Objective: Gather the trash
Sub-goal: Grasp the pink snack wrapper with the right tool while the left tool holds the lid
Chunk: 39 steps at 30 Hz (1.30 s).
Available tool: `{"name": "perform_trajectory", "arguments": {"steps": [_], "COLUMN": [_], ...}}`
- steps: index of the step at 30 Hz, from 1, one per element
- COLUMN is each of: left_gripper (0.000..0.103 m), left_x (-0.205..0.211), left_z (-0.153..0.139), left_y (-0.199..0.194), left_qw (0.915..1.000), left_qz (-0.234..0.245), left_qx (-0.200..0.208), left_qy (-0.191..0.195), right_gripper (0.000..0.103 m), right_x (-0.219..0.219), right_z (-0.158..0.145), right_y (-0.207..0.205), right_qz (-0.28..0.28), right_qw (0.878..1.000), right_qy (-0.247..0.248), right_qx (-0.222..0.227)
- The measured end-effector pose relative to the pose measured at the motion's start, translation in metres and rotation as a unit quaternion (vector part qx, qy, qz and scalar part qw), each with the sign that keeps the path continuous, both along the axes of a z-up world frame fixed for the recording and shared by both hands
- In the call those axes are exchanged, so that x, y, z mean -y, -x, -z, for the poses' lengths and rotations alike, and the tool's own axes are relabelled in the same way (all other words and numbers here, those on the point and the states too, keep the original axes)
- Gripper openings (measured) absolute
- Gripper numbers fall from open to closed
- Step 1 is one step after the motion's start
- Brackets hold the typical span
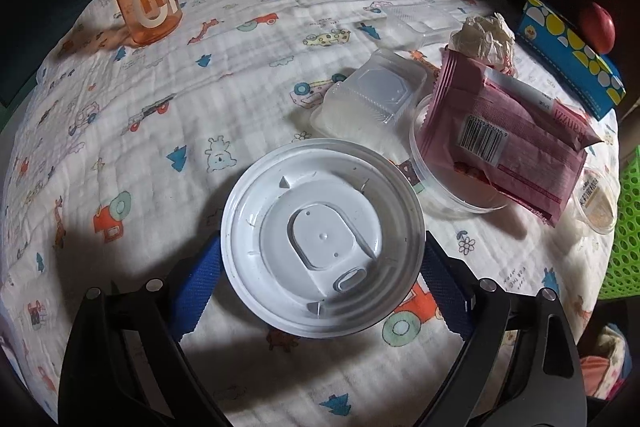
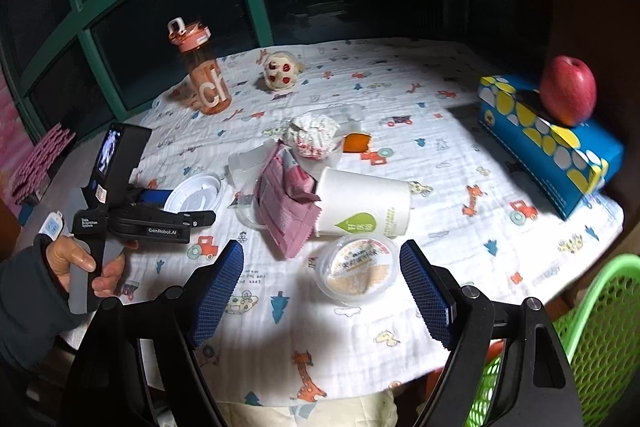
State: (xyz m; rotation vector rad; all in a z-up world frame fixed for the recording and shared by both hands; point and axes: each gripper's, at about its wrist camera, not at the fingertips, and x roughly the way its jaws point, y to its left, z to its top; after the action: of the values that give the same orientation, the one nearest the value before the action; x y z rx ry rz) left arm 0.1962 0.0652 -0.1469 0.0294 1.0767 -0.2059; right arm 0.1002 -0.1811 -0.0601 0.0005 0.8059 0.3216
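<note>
A round white plastic lid (image 1: 320, 235) sits between the blue pads of my left gripper (image 1: 322, 243), whose tips press on its rim on both sides. The right wrist view shows the same lid (image 2: 192, 197) low over the tablecloth. My right gripper (image 2: 322, 291) is open above the table's near edge. A small clear tub with a printed label (image 2: 356, 271) lies on the cloth between its fingertips, untouched. Beyond it lie a tipped paper cup (image 2: 364, 203), a pink wrapper (image 2: 286, 211) in a clear bowl (image 1: 452, 187), and crumpled paper (image 2: 314, 135).
A green mesh basket (image 2: 592, 339) stands off the table's right edge. A blue tissue box (image 2: 548, 143) with an apple (image 2: 568, 91) on it is at the right. An orange bottle (image 2: 204, 75) and a plush toy (image 2: 280, 71) stand at the back. Clear trays (image 1: 372, 99) lie mid-table.
</note>
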Motion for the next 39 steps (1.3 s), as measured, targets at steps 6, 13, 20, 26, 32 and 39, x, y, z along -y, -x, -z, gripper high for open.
{"name": "perform_trajectory", "arguments": {"steps": [6,13,20,26,32,39], "left_gripper": [0.091,0.091,0.091,0.091,0.091,0.091], "left_x": [-0.015,-0.035,-0.049,-0.055,-0.061,-0.063], "left_z": [-0.016,-0.028,-0.031,-0.026,-0.022,-0.022], "left_y": [0.01,0.017,0.02,0.019,0.018,0.017], "left_qw": [0.9996,0.9987,0.9978,0.9976,0.9973,0.9971], "left_qz": [-0.016,-0.036,-0.048,-0.054,-0.057,-0.06], "left_qx": [0.019,0.031,0.036,0.032,0.028,0.028], "left_qy": [0.01,0.019,0.027,0.031,0.036,0.039], "right_gripper": [0.078,0.075,0.071,0.071,0.071,0.07], "right_x": [-0.03,-0.074,-0.102,-0.116,-0.124,-0.127], "right_z": [0.0,0.009,0.028,0.05,0.071,0.079], "right_y": [-0.02,-0.051,-0.08,-0.095,-0.103,-0.11], "right_qz": [-0.051,-0.119,-0.165,-0.191,-0.199,-0.197], "right_qw": [0.998,0.987,0.968,0.95,0.934,0.929], "right_qy": [0.037,0.108,0.188,0.245,0.294,0.311], "right_qx": [0.007,0.004,-0.012,-0.036,-0.041,-0.047]}}
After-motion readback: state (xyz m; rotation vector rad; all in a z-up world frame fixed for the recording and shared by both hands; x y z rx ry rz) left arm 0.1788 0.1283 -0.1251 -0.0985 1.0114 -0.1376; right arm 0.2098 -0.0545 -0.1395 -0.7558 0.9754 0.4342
